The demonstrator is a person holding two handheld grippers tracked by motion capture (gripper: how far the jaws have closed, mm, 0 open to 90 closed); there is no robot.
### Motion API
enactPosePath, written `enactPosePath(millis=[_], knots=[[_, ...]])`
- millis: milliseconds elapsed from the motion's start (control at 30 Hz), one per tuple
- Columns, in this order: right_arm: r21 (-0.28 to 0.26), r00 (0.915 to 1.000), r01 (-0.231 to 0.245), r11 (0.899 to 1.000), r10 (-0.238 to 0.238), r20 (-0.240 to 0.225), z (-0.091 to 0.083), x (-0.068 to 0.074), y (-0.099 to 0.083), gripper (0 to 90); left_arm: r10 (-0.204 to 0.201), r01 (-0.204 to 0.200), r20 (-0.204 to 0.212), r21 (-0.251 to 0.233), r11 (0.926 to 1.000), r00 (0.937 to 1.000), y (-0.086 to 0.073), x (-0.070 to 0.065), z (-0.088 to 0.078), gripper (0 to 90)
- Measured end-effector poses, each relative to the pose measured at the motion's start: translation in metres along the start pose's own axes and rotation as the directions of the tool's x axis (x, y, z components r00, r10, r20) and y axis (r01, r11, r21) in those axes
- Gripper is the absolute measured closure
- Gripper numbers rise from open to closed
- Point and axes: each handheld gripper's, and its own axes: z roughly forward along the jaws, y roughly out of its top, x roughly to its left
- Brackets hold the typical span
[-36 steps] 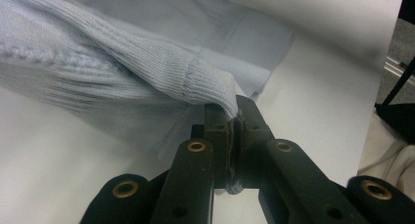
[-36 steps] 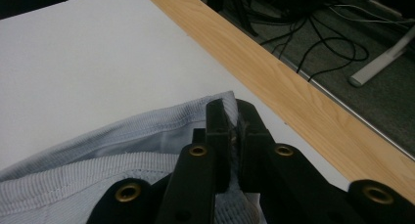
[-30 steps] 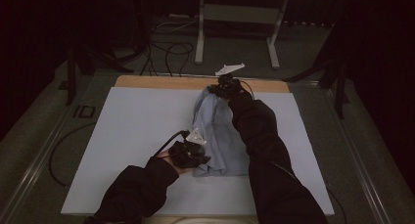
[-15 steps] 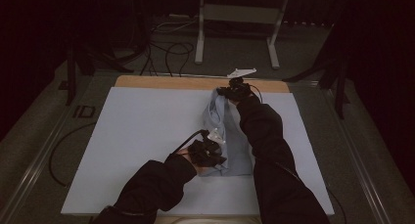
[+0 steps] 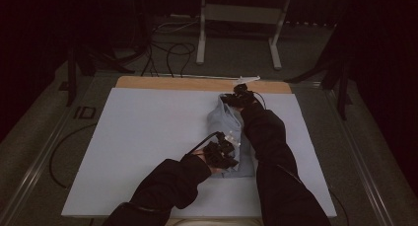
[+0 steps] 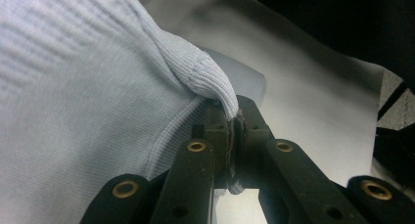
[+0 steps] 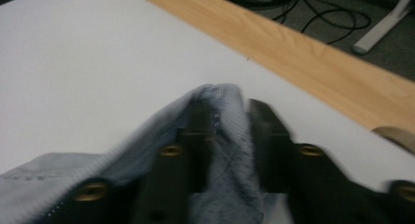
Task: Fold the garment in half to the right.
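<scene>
A light blue ribbed garment (image 5: 227,128) lies bunched in a narrow strip right of the white table's middle. My left gripper (image 5: 223,153) is at its near end, shut on a ribbed hem fold (image 6: 215,84) that pokes up between the jaws (image 6: 232,117). At the far end near the wooden edge, my right gripper (image 5: 240,97) holds another fold of the cloth (image 7: 220,117), which drapes over the inner jaw and fills the gap (image 7: 230,120). Dark sleeves cover part of the garment's right side.
A white cover (image 5: 148,137) spreads wide to the left of the garment. A wooden strip (image 5: 167,82) runs along the far edge. Beyond it are floor cables (image 5: 167,48) and a metal stand (image 5: 239,18). A small white object (image 5: 246,80) lies by the far edge.
Both grippers have moved to the right with the garment held in them, and the cloth has drawn into a narrower, taller bundle.
</scene>
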Motion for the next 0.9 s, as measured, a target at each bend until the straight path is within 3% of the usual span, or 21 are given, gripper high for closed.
enactPosePath(millis=[33,67,167,400,533,667,900], knots=[[0.000,1.0000,0.000,1.000,0.000,0.000,0.000,0.000,0.000,61.1,0.000,0.000,0.000,0.000,1.0000,1.0000,0.000,0.000,0.000,86.9],[0.006,1.0000,-0.006,1.000,0.006,0.003,-0.002,-0.001,-0.003,50.7,-0.003,0.003,0.001,0.004,1.0000,1.0000,0.000,0.000,0.003,86.9],[0.011,0.9993,-0.038,0.999,0.038,0.005,-0.008,-0.005,-0.005,34.3,-0.004,0.004,0.005,0.010,0.9999,1.0000,0.001,0.001,0.008,86.9],[-0.007,0.9968,-0.079,0.997,0.079,0.013,-0.038,-0.015,-0.012,18.8,0.001,-0.002,0.008,0.032,0.9995,1.0000,0.005,0.000,0.018,86.8],[-0.043,0.9938,-0.110,0.993,0.111,0.014,-0.060,-0.018,-0.019,13.7,0.007,-0.008,0.011,0.050,0.9987,0.9999,0.007,-0.002,0.025,86.8],[-0.067,0.9935,-0.106,0.992,0.108,0.036,-0.079,-0.016,-0.024,12.9,0.004,-0.005,0.015,0.057,0.9984,0.9999,0.010,-0.004,0.030,86.6],[-0.111,0.9928,-0.112,0.988,0.116,0.032,-0.101,-0.011,-0.034,12.2,0.001,-0.001,0.001,0.059,0.9982,1.0000,0.016,-0.006,0.040,85.9]])
